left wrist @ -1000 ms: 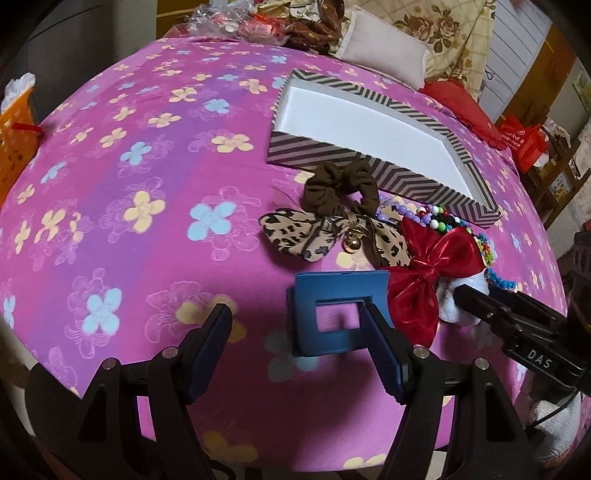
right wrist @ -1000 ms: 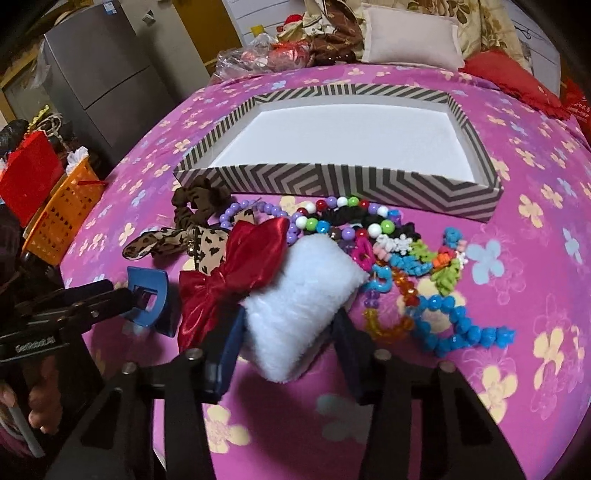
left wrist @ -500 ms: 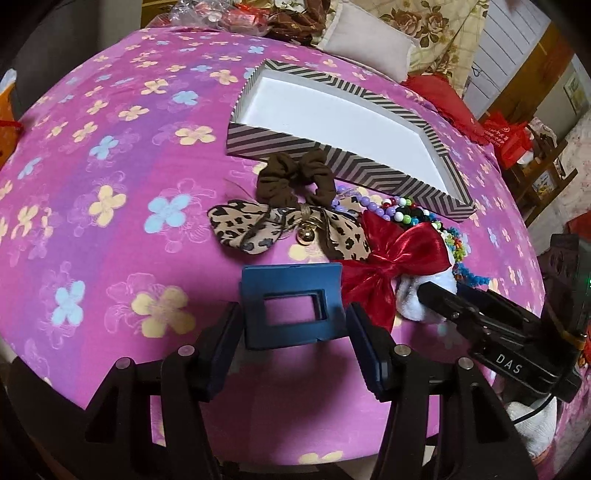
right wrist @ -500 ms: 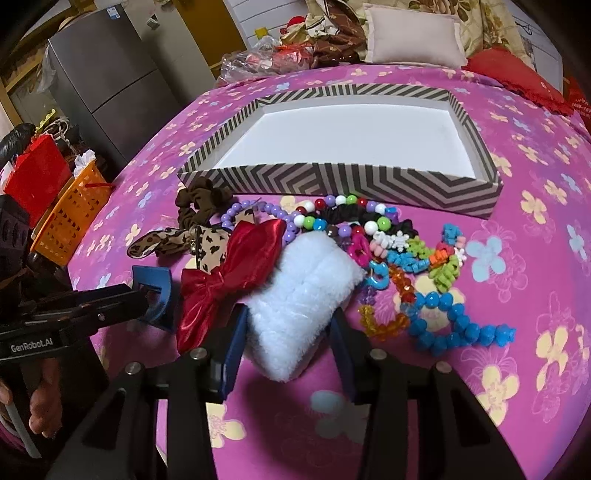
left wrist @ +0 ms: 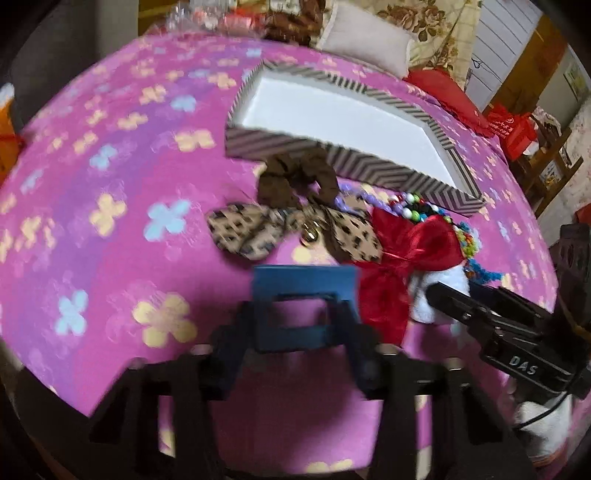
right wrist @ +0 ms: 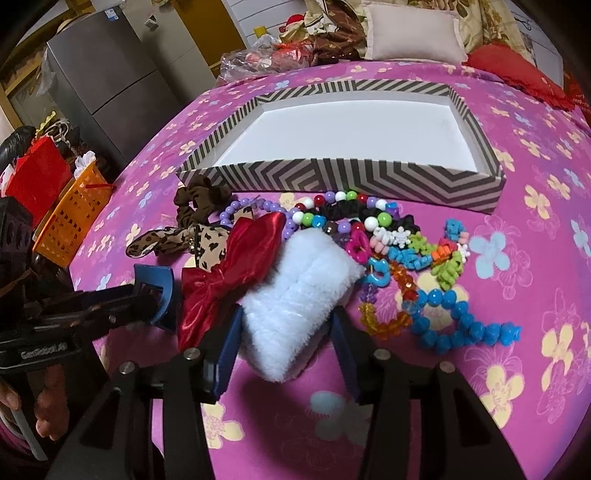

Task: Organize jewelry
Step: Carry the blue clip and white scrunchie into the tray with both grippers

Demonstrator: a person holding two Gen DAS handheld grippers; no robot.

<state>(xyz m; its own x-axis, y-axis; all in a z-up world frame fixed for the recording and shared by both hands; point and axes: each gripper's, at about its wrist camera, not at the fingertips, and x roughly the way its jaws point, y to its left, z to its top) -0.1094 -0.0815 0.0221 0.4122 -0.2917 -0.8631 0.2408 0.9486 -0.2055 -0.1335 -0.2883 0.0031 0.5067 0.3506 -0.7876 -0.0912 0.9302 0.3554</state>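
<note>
My left gripper (left wrist: 295,332) is shut on a blue rectangular hair claw clip (left wrist: 304,291), also seen in the right wrist view (right wrist: 159,288). My right gripper (right wrist: 286,332) has its jaws on both sides of a white fluffy hair piece (right wrist: 299,291) that carries a red satin bow (right wrist: 236,269); whether the pads touch it I cannot tell. A leopard-print bow (left wrist: 258,229), a brown scrunchie (left wrist: 291,177) and coloured bead bracelets (right wrist: 406,254) lie in a pile before the empty striped box (right wrist: 343,177).
The pink flowered cloth (left wrist: 110,184) covers a round table. An orange basket (right wrist: 70,218) and a red bag (right wrist: 37,177) stand off its left edge. Pillows (right wrist: 410,35) and clutter lie behind the box.
My left gripper closed from wide open onto the blue claw clip. My right gripper edged slightly forward around the white fluffy piece, jaws a little narrower.
</note>
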